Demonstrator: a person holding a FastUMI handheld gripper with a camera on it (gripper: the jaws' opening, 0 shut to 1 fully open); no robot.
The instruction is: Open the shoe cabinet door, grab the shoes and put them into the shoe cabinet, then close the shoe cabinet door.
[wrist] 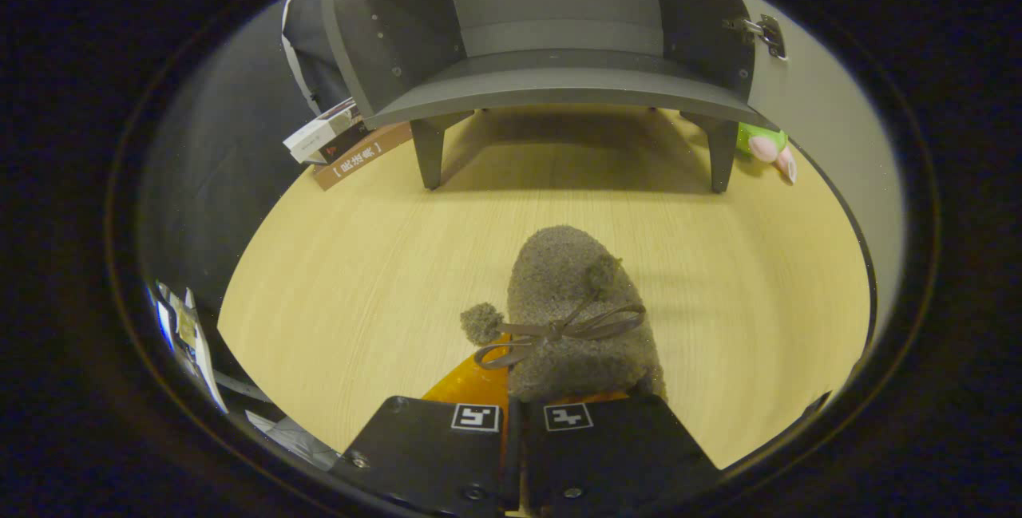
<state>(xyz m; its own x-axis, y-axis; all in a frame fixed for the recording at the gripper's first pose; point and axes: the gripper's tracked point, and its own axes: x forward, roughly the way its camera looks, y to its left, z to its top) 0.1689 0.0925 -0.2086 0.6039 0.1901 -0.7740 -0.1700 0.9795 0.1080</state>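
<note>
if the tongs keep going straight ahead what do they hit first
The tongs look closed on the fuzzy slipper, whose toe leads. Past it, bare tabletop, then probably the open shoe cabinet, at or just under its bottom shelf; depth is hard to judge.

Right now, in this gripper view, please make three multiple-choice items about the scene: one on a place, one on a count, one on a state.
1. Where is the fuzzy slipper?
A. On the cabinet shelf
B. At the gripper fingers, on the wooden table
C. On the books

2. How many pompoms hang from the slipper's bow?
A. Two
B. None
C. Five

3. How is the shoe cabinet?
A. Door shut
B. Lying on its side
C. Open, shelves exposed

Answers:
1 B: the slipper's heel end lies at the close-set fingers, and its toe points toward the cabinet.
2 A: one pompom sits on top of the slipper and one hangs at its side.
3 C: the inside shelves and a hinge on the right wall are visible.
</note>
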